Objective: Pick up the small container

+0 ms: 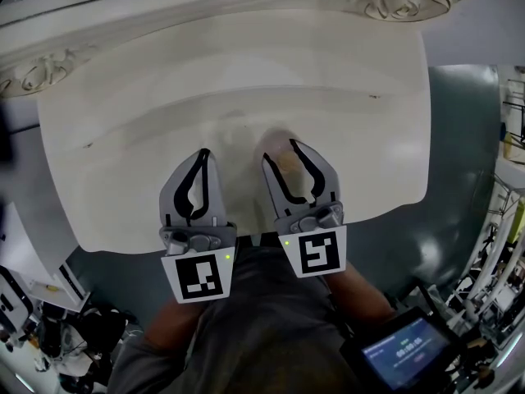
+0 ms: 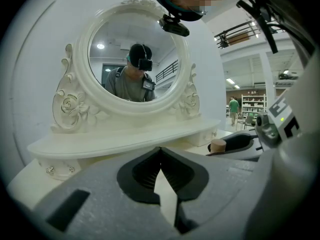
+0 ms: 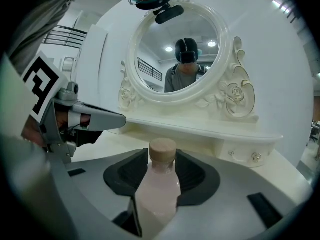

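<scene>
Indoors, vanity (image 1: 246, 56) (mirror (image 3: 185, 49)), right hand-held gripper (image 1: 281, 154) clamping small container (image 3: 159, 189), left hand-held gripper (image 2: 160, 151) closed.

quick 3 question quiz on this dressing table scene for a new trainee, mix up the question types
1. True or false: the left gripper has its jaws together with nothing between them.
2. What is the right gripper closed on? A) a comb B) a small pink bottle with a tan cap C) a hairbrush
3. Fill in: at the back of the white table stands an oval ___ in a carved frame.

Key: 1 true; 2 B; 3 mirror
</scene>
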Available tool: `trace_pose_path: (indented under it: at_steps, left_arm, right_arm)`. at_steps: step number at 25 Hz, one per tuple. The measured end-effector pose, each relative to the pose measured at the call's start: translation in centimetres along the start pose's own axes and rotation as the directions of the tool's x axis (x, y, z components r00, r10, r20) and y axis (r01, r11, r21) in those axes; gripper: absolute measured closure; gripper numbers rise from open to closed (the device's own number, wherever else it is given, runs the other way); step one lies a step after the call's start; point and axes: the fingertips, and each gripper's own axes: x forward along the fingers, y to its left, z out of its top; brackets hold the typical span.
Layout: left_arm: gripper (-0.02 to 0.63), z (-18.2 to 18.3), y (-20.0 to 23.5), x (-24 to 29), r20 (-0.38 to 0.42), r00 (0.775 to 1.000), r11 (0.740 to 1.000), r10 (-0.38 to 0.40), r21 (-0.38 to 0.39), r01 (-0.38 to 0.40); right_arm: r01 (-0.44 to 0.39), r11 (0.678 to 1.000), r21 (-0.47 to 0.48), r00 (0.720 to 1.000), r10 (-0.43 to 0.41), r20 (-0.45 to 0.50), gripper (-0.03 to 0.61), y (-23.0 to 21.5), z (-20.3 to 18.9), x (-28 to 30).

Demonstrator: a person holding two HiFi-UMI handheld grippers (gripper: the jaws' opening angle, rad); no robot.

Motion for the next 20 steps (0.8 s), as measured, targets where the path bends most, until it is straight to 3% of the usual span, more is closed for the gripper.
trace_pose_path:
  at_steps: [20]
  left_arm:
    - [0.603, 0.29, -0.87, -0.2, 0.005, 1.0, 1.0, -0.018, 0.015, 0.018]
  right_arm:
    - [-0.009, 1.0, 0.029, 1.0, 0.009, 0.007, 0.439, -0.09, 0.16, -0.04]
